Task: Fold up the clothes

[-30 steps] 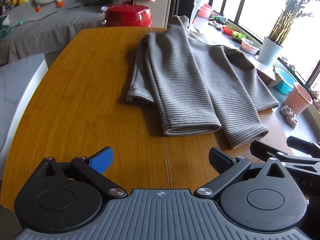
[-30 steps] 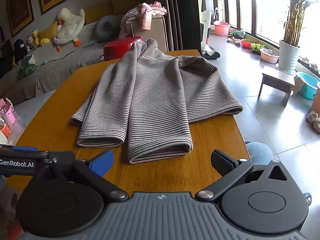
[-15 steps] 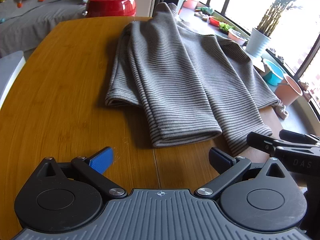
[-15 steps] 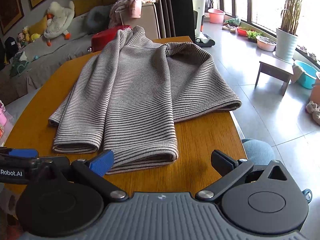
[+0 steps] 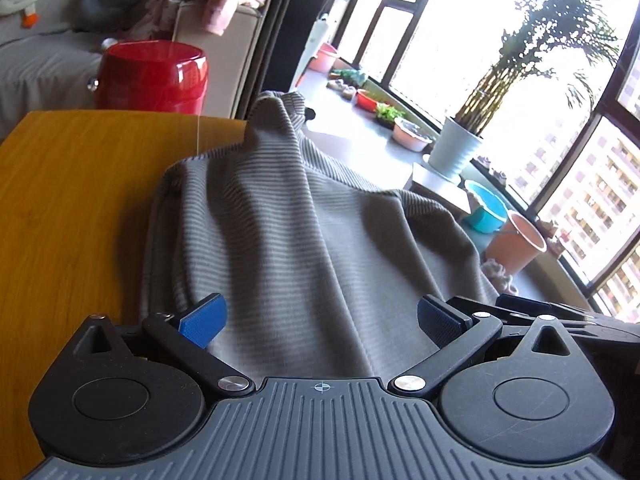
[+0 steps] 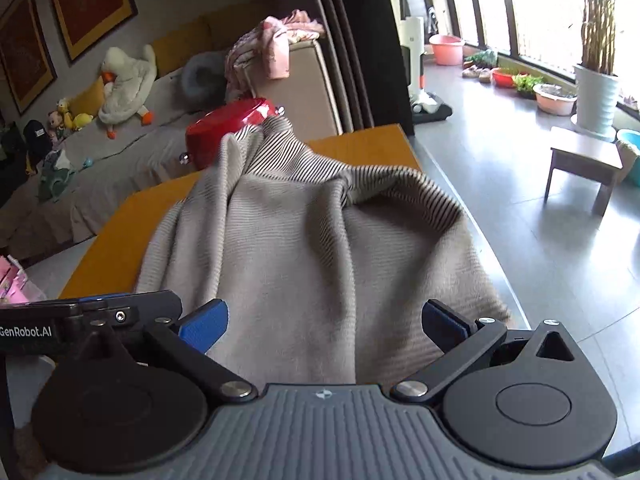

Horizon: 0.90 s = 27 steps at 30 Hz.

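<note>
Striped sweater (image 5: 304, 240) fills both views; only right shows plush duck (image 6: 128, 80).

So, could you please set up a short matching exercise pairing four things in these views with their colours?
Things:
1. sweater
2. table
3. tub beyond the table
4. plant pot by the window

Colours:
A. red
B. white
C. grey striped
D. orange-brown wood

Pairs: 1-C, 2-D, 3-A, 4-B
</note>
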Available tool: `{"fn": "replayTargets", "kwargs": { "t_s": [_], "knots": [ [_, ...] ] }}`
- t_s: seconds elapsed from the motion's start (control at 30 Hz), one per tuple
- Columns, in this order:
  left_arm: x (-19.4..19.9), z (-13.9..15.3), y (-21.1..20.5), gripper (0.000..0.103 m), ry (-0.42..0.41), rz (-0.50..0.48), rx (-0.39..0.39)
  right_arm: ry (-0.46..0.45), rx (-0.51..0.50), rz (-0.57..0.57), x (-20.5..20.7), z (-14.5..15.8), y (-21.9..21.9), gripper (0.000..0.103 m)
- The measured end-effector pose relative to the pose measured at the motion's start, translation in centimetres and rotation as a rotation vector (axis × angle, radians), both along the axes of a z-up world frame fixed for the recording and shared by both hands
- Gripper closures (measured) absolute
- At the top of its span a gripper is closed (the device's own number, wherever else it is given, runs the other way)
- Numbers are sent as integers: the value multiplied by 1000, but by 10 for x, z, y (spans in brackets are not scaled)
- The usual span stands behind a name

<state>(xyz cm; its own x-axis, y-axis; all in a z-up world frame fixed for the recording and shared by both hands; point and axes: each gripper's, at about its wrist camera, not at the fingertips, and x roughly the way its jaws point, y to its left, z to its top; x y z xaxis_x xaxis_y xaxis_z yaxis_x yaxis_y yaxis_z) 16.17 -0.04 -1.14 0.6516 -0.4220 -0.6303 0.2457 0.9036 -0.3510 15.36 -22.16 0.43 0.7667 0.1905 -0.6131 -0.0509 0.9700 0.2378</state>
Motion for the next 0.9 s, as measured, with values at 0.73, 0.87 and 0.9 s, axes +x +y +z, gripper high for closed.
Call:
{"fn": "replayTargets", "kwargs": {
  "t_s": [0.73,0.87,0.9],
  "knots": [
    [2,-29,46,0,-48,-131,-113,69,276,-52,99,-38,21,0],
    [-22,-30,71,0,-32,-107,-144,71,302,32,74,-37,36,0],
    [-29,-30,79,0,-26,-101,-154,70,309,51,67,-37,40,0]
  ]
}}
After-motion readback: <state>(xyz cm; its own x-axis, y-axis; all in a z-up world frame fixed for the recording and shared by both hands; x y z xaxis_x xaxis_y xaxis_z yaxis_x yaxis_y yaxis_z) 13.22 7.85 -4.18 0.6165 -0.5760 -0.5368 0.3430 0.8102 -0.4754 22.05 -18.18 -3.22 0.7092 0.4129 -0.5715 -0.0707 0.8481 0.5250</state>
